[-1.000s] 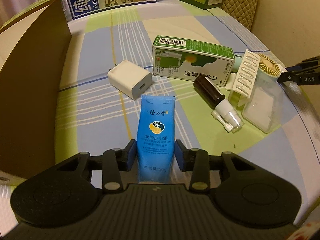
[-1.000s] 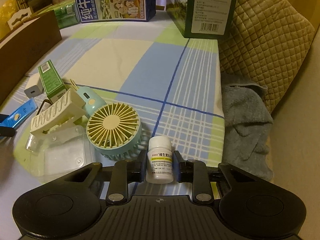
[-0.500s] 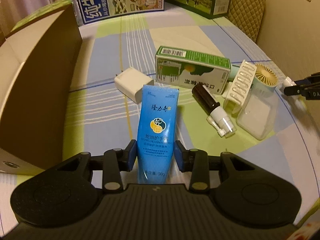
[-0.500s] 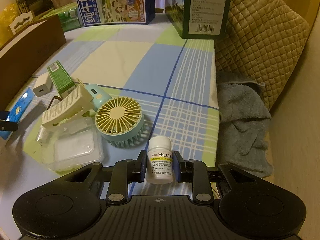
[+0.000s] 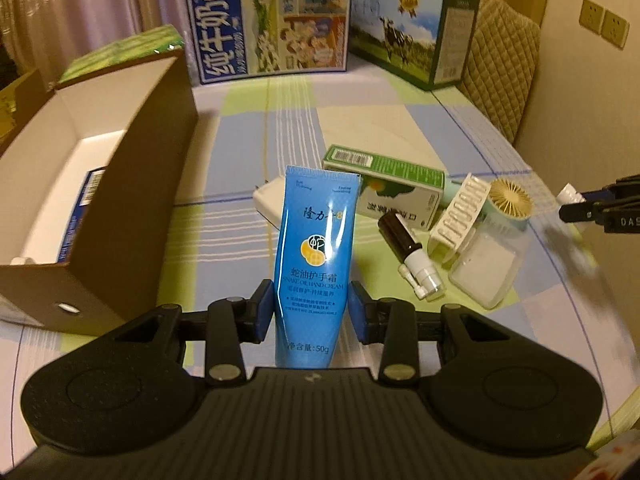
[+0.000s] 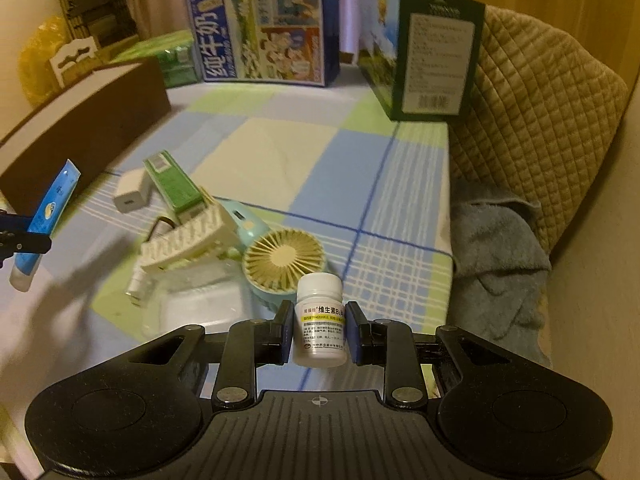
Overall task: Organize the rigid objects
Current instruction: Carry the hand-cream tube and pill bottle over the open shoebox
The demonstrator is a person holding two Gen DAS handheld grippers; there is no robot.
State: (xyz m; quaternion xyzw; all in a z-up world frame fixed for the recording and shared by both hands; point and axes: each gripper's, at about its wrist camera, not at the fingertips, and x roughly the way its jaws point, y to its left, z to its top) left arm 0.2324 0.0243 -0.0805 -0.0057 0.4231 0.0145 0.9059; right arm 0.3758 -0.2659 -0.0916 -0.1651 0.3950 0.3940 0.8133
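The step in hand is the carry. Both grippers are loaded and clear of the table. The left gripper (image 5: 312, 312) has its jaws clamped on the lower part of a blue tube (image 5: 314, 256), which stands up between them with its crimped end pointing away from the camera. In the right wrist view the same tube (image 6: 44, 216) hangs in the air above the table's left side, close to the brown box. The right gripper (image 6: 318, 332) has its jaws pressed against the sides of a white pill bottle (image 6: 320, 320), held upright with its cap on top, over the table's near edge.

The box (image 5: 132, 216) sits along the left edge with its top open. A blue pack already lies inside against the wall, so it looks like the place where things are gathered. By that reading, the tube goes in next: the left hand has to pass over the box's tall near wall, come down into the white inside, and only then let go. The bottle would follow the same way, and the two grippers should not crowd the opening together.

Left on the cloth near the right edge, packed close together, are a charger (image 5: 270, 202), a green carton (image 5: 392, 188), a spray bottle (image 5: 412, 256), a white clip (image 5: 460, 216), a small fan (image 6: 284, 260) and a clear lid (image 5: 488, 264). The task is far from done.
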